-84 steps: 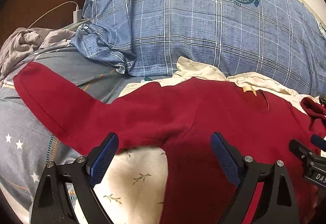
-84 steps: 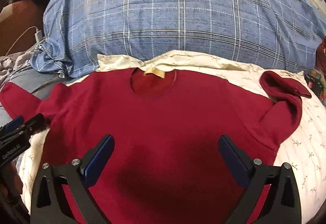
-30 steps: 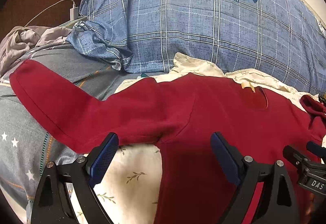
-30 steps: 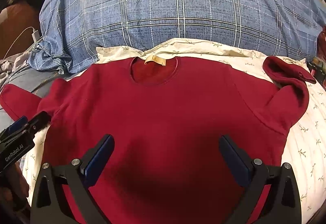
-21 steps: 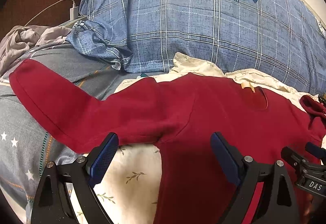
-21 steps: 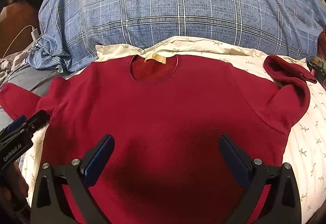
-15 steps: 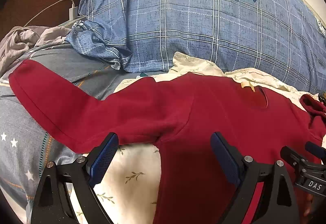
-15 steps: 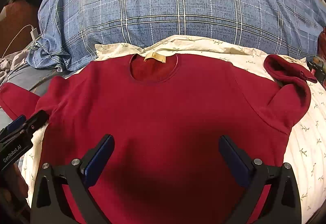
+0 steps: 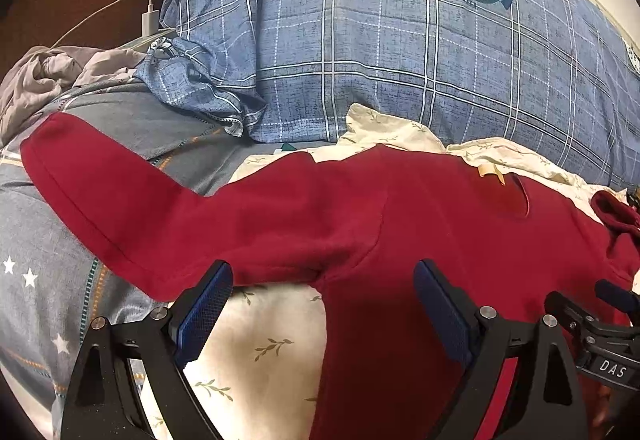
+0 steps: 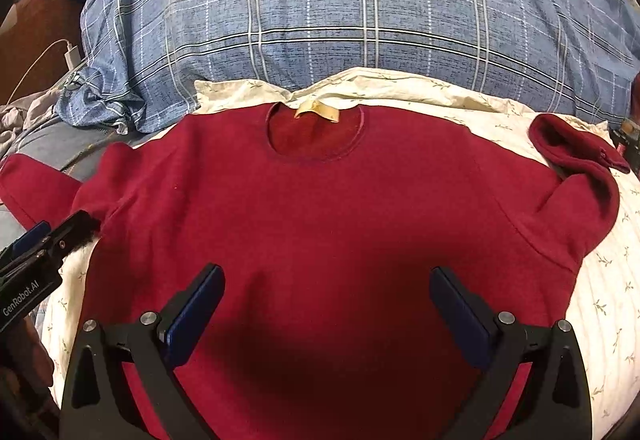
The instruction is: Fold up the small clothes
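Observation:
A dark red sweatshirt point(image 10: 320, 208) lies flat on a cream leaf-print sheet point(image 10: 608, 280), neck hole and tan label point(image 10: 316, 111) toward the pillow. Its left sleeve point(image 9: 120, 200) stretches out straight over grey bedding. Its right sleeve point(image 10: 576, 168) is bent back on itself. My left gripper point(image 9: 320, 300) hovers open over the left armpit, nothing between its blue pads. My right gripper point(image 10: 326, 304) hovers open above the lower chest, also holding nothing. The left gripper's tip point(image 10: 52, 236) shows at the left edge of the right wrist view.
A large blue plaid pillow point(image 9: 380, 52) with a round crest lies right behind the sweatshirt. Grey star-print bedding point(image 9: 36, 272) and crumpled grey cloth point(image 9: 48, 68) are at the left. A white charger and cable point(image 9: 150, 18) sit by the brown headboard.
Both grippers stay open and have drifted only slightly over the sweatshirt; the right wrist view now sits a little closer to the body. The sweatshirt has not moved.

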### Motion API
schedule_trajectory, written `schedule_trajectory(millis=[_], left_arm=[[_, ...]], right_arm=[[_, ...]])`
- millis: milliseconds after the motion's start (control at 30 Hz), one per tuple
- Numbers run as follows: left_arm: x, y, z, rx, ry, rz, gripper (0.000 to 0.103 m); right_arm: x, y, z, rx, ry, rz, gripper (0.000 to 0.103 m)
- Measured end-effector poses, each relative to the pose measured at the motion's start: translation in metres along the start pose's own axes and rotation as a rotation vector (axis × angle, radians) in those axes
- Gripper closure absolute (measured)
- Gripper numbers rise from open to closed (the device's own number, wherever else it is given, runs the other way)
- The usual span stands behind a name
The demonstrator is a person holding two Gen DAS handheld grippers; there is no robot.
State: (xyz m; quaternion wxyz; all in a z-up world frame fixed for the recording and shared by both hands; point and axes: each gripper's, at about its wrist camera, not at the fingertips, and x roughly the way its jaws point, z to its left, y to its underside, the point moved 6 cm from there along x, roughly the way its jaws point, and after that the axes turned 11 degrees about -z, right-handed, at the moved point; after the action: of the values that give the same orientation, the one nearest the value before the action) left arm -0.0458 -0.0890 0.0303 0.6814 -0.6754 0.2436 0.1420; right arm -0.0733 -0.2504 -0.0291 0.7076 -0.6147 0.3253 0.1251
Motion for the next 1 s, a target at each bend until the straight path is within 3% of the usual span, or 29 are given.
schedule_trajectory(millis=[600, 1000], left_arm=[[-0.002, 0.0, 0.034, -0.06, -0.092, -0.003, 0.011], [-0.003, -0.003, 0.039, -0.053, -0.091, -0.009, 0.011]], right_arm=[[0.012, -0.004, 0.025, -0.044, -0.038, 0.019, 0.001], [0.014, -0.002, 0.027, -0.046, -0.041, 0.03, 0.001]])
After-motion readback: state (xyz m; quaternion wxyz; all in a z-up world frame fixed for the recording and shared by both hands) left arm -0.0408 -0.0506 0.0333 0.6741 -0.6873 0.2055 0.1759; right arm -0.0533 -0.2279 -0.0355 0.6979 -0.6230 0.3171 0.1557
